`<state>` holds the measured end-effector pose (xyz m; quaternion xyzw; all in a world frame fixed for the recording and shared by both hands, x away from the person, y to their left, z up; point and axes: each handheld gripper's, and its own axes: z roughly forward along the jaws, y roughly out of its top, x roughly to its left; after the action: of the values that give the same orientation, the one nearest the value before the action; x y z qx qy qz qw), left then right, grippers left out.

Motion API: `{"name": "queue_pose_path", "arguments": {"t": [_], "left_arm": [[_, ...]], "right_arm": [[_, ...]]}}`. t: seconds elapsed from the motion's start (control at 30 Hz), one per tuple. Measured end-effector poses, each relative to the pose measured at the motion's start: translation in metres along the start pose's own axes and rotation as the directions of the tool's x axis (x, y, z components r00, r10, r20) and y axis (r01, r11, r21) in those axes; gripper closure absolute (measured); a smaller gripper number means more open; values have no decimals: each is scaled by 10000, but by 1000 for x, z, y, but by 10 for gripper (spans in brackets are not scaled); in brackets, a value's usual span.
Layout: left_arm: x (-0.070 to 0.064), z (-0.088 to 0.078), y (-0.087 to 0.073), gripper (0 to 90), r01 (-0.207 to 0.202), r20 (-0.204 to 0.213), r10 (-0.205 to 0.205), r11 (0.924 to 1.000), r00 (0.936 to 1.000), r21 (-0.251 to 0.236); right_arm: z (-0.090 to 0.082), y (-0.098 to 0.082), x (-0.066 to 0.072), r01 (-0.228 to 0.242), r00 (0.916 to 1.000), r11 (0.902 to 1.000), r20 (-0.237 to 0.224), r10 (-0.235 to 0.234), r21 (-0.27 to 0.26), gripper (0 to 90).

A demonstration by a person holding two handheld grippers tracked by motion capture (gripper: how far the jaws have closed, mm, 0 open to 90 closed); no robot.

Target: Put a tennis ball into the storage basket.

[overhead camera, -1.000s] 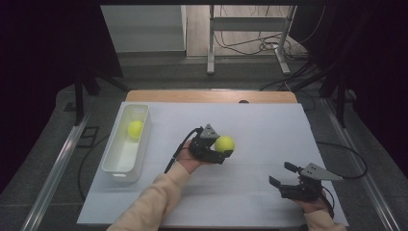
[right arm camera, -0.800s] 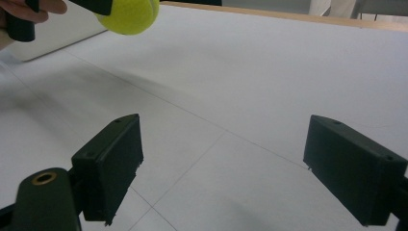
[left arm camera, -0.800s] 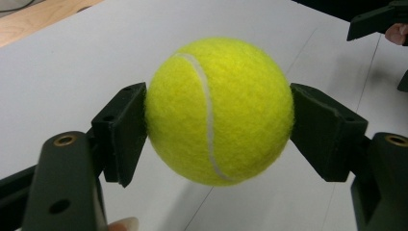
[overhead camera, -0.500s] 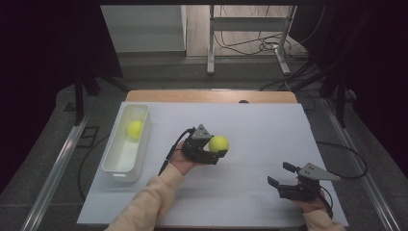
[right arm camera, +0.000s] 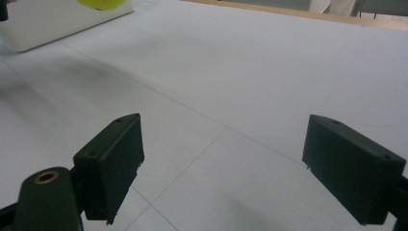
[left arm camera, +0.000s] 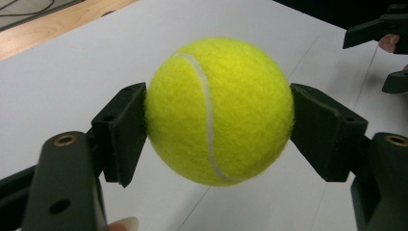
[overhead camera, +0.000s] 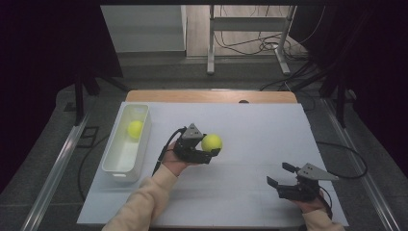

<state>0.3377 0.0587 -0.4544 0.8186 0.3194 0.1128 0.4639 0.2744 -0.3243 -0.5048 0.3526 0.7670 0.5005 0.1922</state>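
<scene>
A yellow tennis ball [overhead camera: 211, 142] [left arm camera: 219, 110] is clamped between the black jaws of my left gripper [overhead camera: 210, 147] [left arm camera: 217, 120], held above the white table sheet near its middle. The pads [left arm camera: 125, 130] press on both sides of the ball. A second yellow ball [overhead camera: 135, 128] lies inside the white bin [overhead camera: 120, 166] at the left. My right gripper [overhead camera: 279, 175] [right arm camera: 223, 168] rests low at the front right, jaws wide apart with nothing between them. The held ball's lower edge [right arm camera: 98, 4] peeks in at the top of the right gripper view.
A bare wooden strip [overhead camera: 211, 96] runs along the table's far edge. Metal rails [overhead camera: 53, 180] flank both sides. Cables [overhead camera: 346, 154] trail off the right side, and a stand's legs [overhead camera: 250, 48] rise behind the table. Bare white sheet [overhead camera: 260, 130] lies between the grippers.
My left gripper has carried the ball leftward, toward the bin, and slightly up. The right gripper has stayed where it was.
</scene>
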Motion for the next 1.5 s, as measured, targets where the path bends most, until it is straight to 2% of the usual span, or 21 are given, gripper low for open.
{"name": "queue_pose_path", "arguments": {"t": [0.2, 1.5], "left_arm": [[6, -5, -1, 260, 200, -119, -201, 9998, 9997, -87], [33, -39, 2, 260, 716, -752, -758, 9958, 9943, -563]], "right_arm": [[0, 0, 0, 47, 10000, 10000, 12, -47, 18, 149], [-2, -1, 0, 202, 9998, 9998, 91, -203, 79, 149]]}}
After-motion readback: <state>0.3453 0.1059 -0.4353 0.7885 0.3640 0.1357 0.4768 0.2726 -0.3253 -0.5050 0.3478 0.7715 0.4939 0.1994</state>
